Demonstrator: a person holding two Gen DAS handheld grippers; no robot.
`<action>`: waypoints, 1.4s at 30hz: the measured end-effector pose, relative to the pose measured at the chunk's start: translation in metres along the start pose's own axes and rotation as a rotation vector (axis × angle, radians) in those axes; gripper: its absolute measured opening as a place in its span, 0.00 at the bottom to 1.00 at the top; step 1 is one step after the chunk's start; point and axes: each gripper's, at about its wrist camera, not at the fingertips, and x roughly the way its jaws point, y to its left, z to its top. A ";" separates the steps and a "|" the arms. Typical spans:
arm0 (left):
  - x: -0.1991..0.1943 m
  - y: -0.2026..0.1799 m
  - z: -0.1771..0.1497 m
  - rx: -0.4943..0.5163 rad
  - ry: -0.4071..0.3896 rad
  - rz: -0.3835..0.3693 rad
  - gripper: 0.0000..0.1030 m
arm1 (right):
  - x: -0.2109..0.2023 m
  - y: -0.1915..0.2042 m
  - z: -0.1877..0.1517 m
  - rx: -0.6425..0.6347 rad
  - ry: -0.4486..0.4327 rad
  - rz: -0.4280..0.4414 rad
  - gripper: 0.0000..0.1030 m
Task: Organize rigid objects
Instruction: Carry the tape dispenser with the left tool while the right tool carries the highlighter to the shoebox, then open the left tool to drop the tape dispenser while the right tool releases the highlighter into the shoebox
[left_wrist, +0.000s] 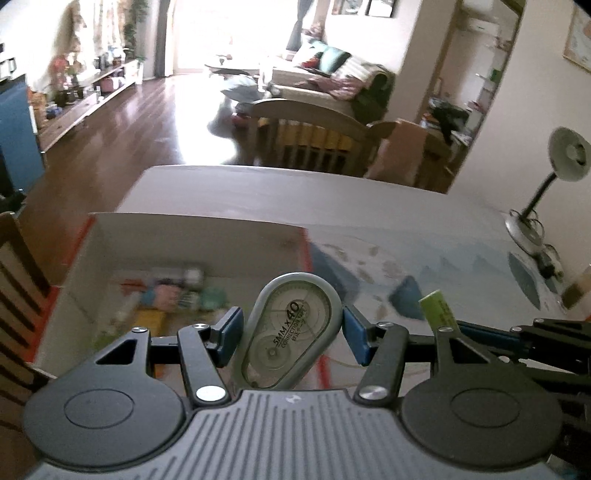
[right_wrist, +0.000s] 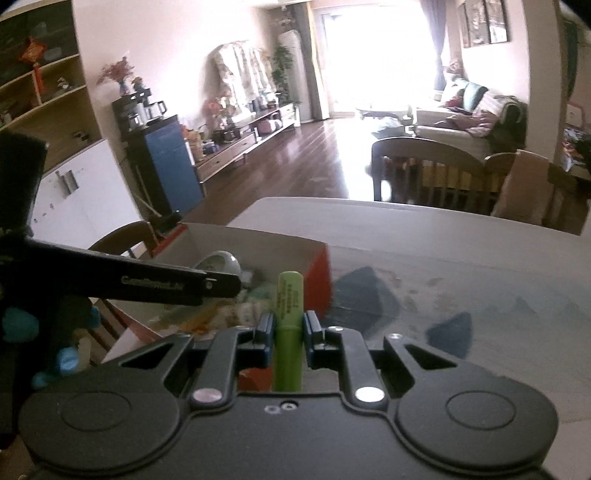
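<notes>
Between my left fingers (left_wrist: 291, 330) sits the correction tape (left_wrist: 291, 332), gripped flat-side up with a blue pad pressed against each edge; between my right fingers (right_wrist: 288, 325) stands the green highlighter (right_wrist: 290, 306), clamped near its middle with its capped end pointing forward. Ahead of and below both pairs of fingers lies the open box (left_wrist: 192, 236), red outside and white inside, resting on the table (left_wrist: 332, 192); blurred small items already lie on its floor, which I cannot identify.

Step in hand, as I judge it: carry phase; both items are lifted clear of the table and aimed toward the box, neither yet over its floor for certain.

Next move calls for the following: bring each pair of fingers forward and down past the near wall of the box; keep the two grippers apart, since the left gripper's arm (right_wrist: 166, 284) crosses just left of my right fingers; release only once each item hangs low over a bare patch of the floor.
</notes>
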 end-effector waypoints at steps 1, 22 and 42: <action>-0.003 0.008 0.000 -0.008 -0.002 0.005 0.56 | 0.005 0.005 0.003 -0.004 0.003 0.006 0.15; 0.052 0.123 0.001 -0.044 0.071 0.145 0.56 | 0.122 0.066 0.004 -0.099 0.151 -0.033 0.15; 0.105 0.135 -0.017 -0.015 0.193 0.150 0.56 | 0.156 0.078 -0.012 -0.158 0.247 -0.087 0.21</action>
